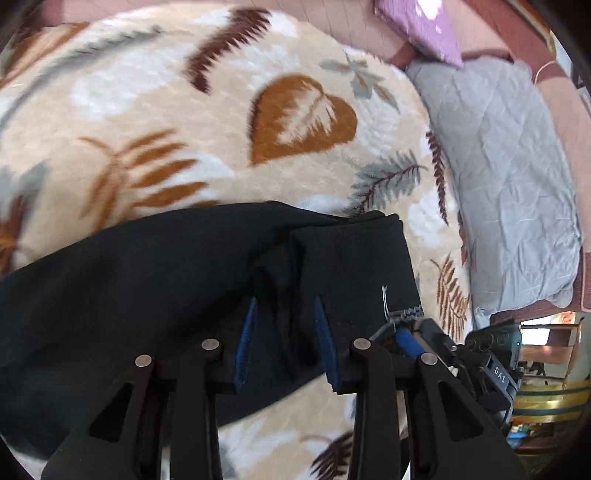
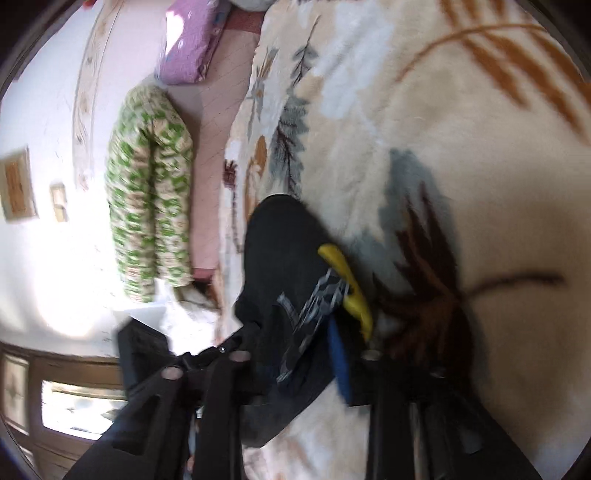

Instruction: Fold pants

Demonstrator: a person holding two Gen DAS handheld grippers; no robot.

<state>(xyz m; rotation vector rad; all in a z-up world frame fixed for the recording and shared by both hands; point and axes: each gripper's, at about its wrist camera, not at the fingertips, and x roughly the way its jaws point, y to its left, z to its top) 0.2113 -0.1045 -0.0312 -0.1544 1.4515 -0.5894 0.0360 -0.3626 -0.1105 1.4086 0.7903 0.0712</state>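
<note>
Black pants (image 1: 147,280) lie on a cream blanket with leaf prints (image 1: 221,110). In the left wrist view my left gripper (image 1: 286,306) has its blue-padded fingers (image 1: 246,339) apart, with a fold of the black cloth between them. My right gripper shows at the lower right of that view (image 1: 410,339) at the pants' patterned waistband (image 1: 406,314). In the right wrist view the right gripper (image 2: 314,354) holds the black pants (image 2: 280,251) at the grey patterned waistband (image 2: 317,299). A yellow fingertip (image 2: 351,284) and a blue pad (image 2: 340,365) show.
A grey quilted pillow (image 1: 509,177) lies right of the blanket and a purple pillow (image 1: 424,26) beyond it. In the right wrist view a green patterned cushion (image 2: 151,192) leans at the bed's far side by a white wall. Wooden furniture (image 1: 546,369) stands at the lower right.
</note>
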